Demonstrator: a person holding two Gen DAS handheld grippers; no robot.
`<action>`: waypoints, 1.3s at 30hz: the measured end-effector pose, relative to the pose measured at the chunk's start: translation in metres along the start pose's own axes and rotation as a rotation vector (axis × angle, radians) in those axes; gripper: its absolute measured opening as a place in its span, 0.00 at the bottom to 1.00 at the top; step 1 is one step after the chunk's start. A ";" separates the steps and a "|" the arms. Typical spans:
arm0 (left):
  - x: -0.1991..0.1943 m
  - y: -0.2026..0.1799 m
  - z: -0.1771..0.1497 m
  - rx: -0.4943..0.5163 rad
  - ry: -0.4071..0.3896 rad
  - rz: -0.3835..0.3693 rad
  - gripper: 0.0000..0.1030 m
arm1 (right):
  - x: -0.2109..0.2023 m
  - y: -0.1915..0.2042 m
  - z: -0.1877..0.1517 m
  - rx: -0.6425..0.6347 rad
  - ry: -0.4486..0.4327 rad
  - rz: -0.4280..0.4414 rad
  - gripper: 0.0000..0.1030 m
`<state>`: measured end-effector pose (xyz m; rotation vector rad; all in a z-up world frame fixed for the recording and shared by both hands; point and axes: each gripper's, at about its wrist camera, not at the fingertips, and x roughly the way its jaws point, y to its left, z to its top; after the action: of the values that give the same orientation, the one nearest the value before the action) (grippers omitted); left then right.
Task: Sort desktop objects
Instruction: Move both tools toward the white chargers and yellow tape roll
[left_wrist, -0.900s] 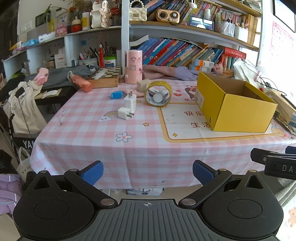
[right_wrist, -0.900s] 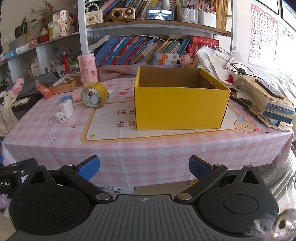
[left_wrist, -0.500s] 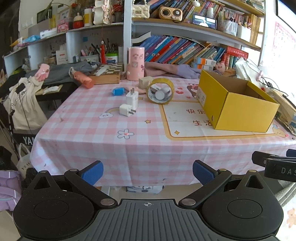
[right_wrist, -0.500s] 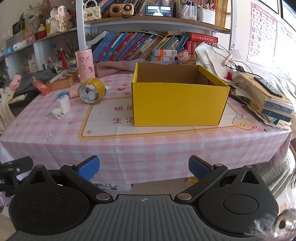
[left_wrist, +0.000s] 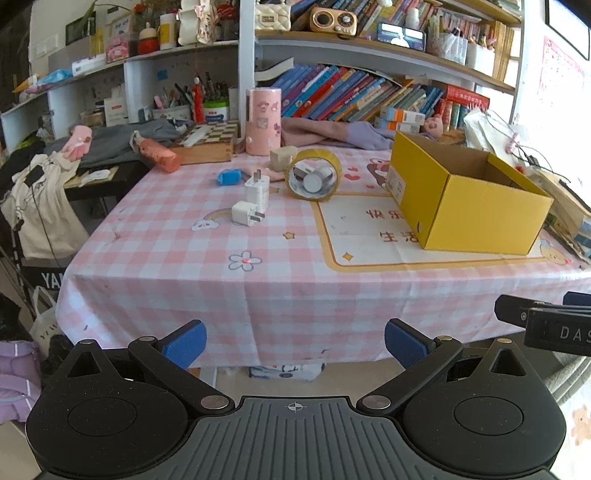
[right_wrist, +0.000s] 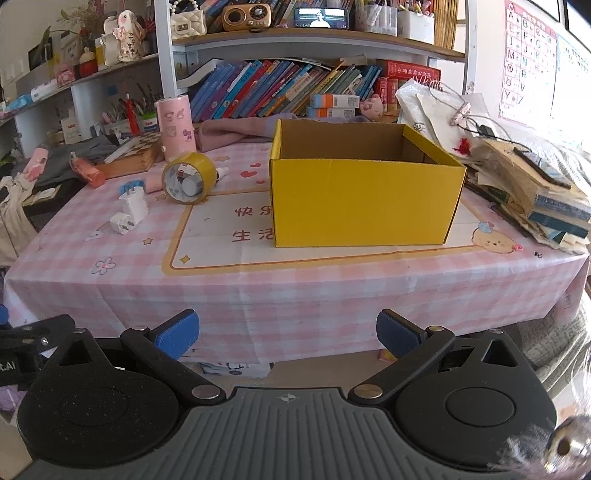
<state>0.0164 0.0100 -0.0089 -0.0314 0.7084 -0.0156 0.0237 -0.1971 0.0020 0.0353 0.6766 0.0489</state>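
An open yellow cardboard box stands on the pink checked tablecloth. Left of it lie a roll of yellow tape, two white plug chargers, a small blue object and a beige block. My left gripper is open and empty, in front of the table's near edge. My right gripper is open and empty, also off the near edge, facing the box.
A pink cylinder, a chessboard box, an orange bottle and a pink cloth line the table's back. Bookshelves stand behind. A stack of books and papers sits at the right.
Both grippers have drawn back and slightly down from the table; the objects look smaller and lower edge of the cloth shows more. Nothing on the table moved.
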 end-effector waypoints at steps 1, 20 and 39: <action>0.001 0.000 -0.001 0.000 0.004 -0.002 1.00 | 0.001 0.000 0.000 0.005 0.004 0.006 1.00; 0.007 0.001 0.001 0.015 0.008 -0.026 1.00 | 0.008 0.011 -0.002 -0.069 -0.012 -0.001 1.00; -0.002 0.027 0.003 -0.022 -0.056 -0.013 1.00 | 0.009 0.034 0.003 -0.099 -0.049 0.042 1.00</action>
<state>0.0170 0.0368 -0.0067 -0.0574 0.6519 -0.0198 0.0309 -0.1629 0.0003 -0.0441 0.6238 0.1213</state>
